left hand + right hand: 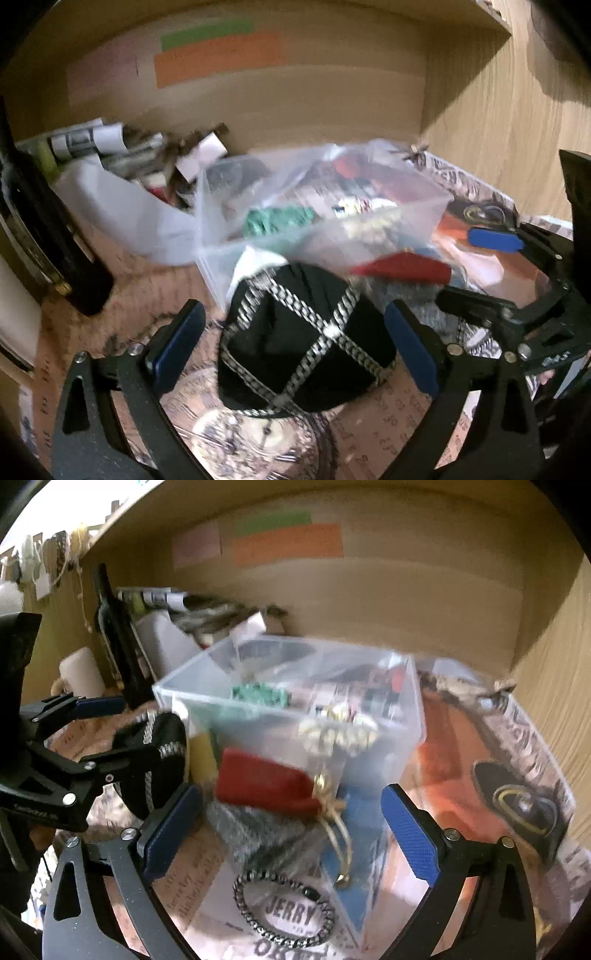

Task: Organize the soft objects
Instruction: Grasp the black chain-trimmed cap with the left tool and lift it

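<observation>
A black soft cap with silver chain trim (306,339) lies on the printed shelf liner between the fingers of my open left gripper (295,347); it also shows at the left of the right wrist view (162,760). Behind it stands a clear plastic box (288,709), also in the left wrist view (317,221), holding a green item (258,696) and small trinkets. A red pouch with gold cord (266,779) and a grey knit piece (243,827) lie before my open, empty right gripper (291,834). A braided ring (284,912) lies below.
I am inside a wooden shelf compartment with colored paper strips (288,542) on the back wall. A dark bottle (118,635) and a white bin of rolled papers (122,199) stand at the back left. The wooden side wall (517,129) is on the right.
</observation>
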